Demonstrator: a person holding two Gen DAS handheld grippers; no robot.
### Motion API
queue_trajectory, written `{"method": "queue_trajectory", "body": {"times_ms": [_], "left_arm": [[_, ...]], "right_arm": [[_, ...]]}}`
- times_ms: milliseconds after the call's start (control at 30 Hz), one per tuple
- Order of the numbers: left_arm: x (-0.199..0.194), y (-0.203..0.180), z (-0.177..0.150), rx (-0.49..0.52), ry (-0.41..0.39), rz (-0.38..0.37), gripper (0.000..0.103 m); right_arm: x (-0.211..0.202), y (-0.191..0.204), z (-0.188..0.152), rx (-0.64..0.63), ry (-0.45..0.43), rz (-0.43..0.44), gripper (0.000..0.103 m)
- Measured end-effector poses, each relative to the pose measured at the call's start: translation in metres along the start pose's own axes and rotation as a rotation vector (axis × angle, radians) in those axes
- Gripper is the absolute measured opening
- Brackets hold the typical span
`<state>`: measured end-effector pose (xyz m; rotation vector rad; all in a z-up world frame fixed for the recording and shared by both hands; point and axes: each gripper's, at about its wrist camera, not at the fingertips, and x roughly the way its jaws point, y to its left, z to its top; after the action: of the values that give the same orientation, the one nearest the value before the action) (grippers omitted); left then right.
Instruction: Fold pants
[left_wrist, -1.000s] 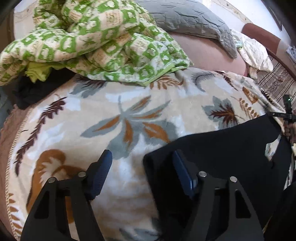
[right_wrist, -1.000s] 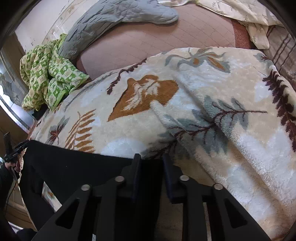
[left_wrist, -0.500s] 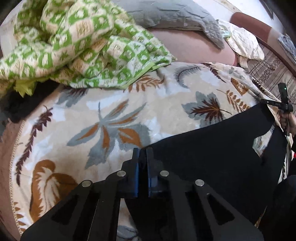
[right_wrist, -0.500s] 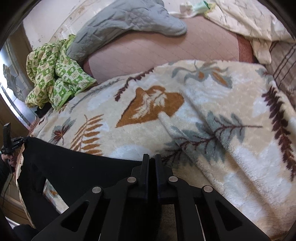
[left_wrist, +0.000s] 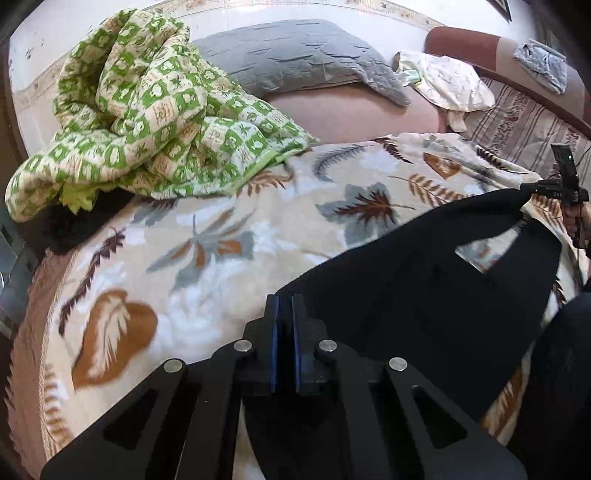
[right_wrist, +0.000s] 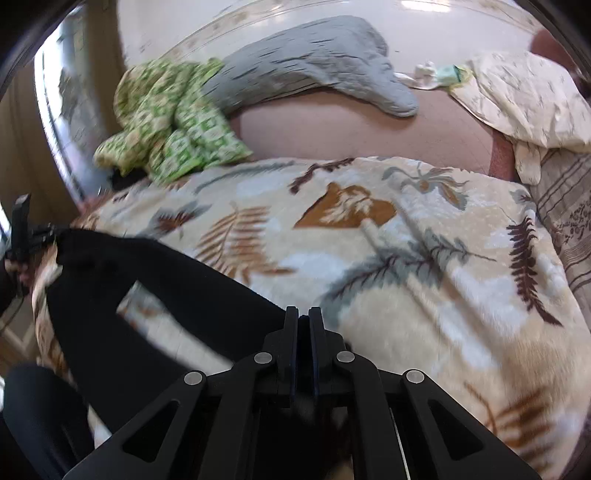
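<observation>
Left gripper (left_wrist: 283, 306): jaws pressed together, blue pads nearly meeting, pinching one corner of the black pants (left_wrist: 424, 288). Fabric edge sits between the pads.

Right gripper (right_wrist: 303, 319): jaws likewise pressed together, nipping the other corner of the pants (right_wrist: 159, 295). This view is motion-blurred; the cloth between the pads is dark and hard to resolve, but the garment runs straight up to the fingertips.

Pants: stretched between the two grippers as a black band, sagging a little, just above the leaf-print blanket (left_wrist: 221, 236). A gap in the fabric shows blanket through it, to the right of the left gripper. Whether the lower part touches the blanket, cannot tell.

From the left wrist, the right gripper (left_wrist: 532, 188) appears at the far right edge, holding the far corner. From the right wrist, the left gripper (right_wrist: 50, 232) shows at the far left edge.

Ahead of both grippers: blanket, open surface. Beyond it, to the left, a crumpled green checked quilt (left_wrist: 147, 122); behind that a grey quilted pillow (left_wrist: 295, 55) on the pinkish mattress (left_wrist: 351, 114). Far right, a cream cloth (left_wrist: 447, 81).
</observation>
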<state>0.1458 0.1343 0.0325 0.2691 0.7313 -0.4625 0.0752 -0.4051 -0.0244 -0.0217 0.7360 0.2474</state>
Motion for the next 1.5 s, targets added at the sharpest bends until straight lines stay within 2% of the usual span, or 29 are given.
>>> {"method": "queue_trajectory", "body": {"times_ms": [167,367,500,667,767,833,867,900,933,967,1000,1067,1133,1233,1333,1400,1500], "left_arm": [[-0.016,-0.006,-0.026,-0.007,0.011,-0.010,0.004],[-0.036,-0.012,-0.054,-0.025,-0.003,-0.032,0.004],[-0.045,-0.018,-0.073,-0.009,0.005,-0.044,0.004],[-0.055,-0.016,-0.091,-0.046,0.000,-0.061,0.004],[-0.066,-0.020,-0.101,-0.059,0.000,-0.096,0.004],[-0.074,-0.014,-0.108,-0.130,0.005,-0.136,0.008],[-0.080,-0.005,-0.112,-0.230,0.003,-0.148,0.011],[-0.085,0.002,-0.114,-0.323,0.002,-0.156,0.017],[-0.092,0.011,-0.117,-0.448,-0.008,-0.175,0.040],[-0.099,0.015,-0.119,-0.542,-0.025,-0.177,0.065],[-0.104,0.016,-0.121,-0.614,-0.038,-0.175,0.072],[-0.105,0.017,-0.121,-0.764,-0.051,-0.257,0.075],[-0.102,0.013,-0.120,-0.861,-0.065,-0.287,0.075],[-0.081,0.015,-0.120,-1.087,-0.037,-0.354,0.076],[-0.063,0.016,-0.129,-1.269,0.022,-0.401,0.076],[-0.055,0.017,-0.136,-1.385,0.042,-0.426,0.076],[-0.044,0.019,-0.150,-1.545,0.068,-0.438,0.076]], "right_arm": [[-0.014,0.010,-0.021,-0.053,0.038,-0.006,0.004],[-0.049,0.009,-0.044,-0.070,0.024,0.008,0.004],[-0.054,0.018,-0.061,-0.126,0.084,0.021,0.004],[-0.059,0.025,-0.079,-0.168,0.138,0.032,0.004],[-0.061,0.026,-0.087,-0.173,0.162,0.035,0.004],[-0.057,0.024,-0.091,-0.165,0.187,0.038,0.008],[-0.054,0.025,-0.094,-0.183,0.202,0.008,0.010],[-0.054,0.026,-0.096,-0.191,0.207,-0.008,0.017],[-0.055,0.027,-0.095,-0.196,0.206,-0.023,0.023],[-0.057,0.027,-0.095,-0.202,0.199,-0.041,0.035],[-0.061,0.028,-0.093,-0.206,0.176,-0.066,0.043],[-0.068,0.027,-0.089,-0.202,0.136,-0.086,0.046],[-0.079,0.026,-0.081,-0.183,0.070,-0.093,0.046],[-0.100,0.018,-0.066,-0.081,-0.060,-0.095,0.047],[-0.117,0.016,-0.057,0.009,-0.169,-0.063,0.060],[-0.122,0.020,-0.054,0.002,-0.201,-0.061,0.061],[-0.121,0.025,-0.054,-0.009,-0.193,-0.057,0.061]]}}
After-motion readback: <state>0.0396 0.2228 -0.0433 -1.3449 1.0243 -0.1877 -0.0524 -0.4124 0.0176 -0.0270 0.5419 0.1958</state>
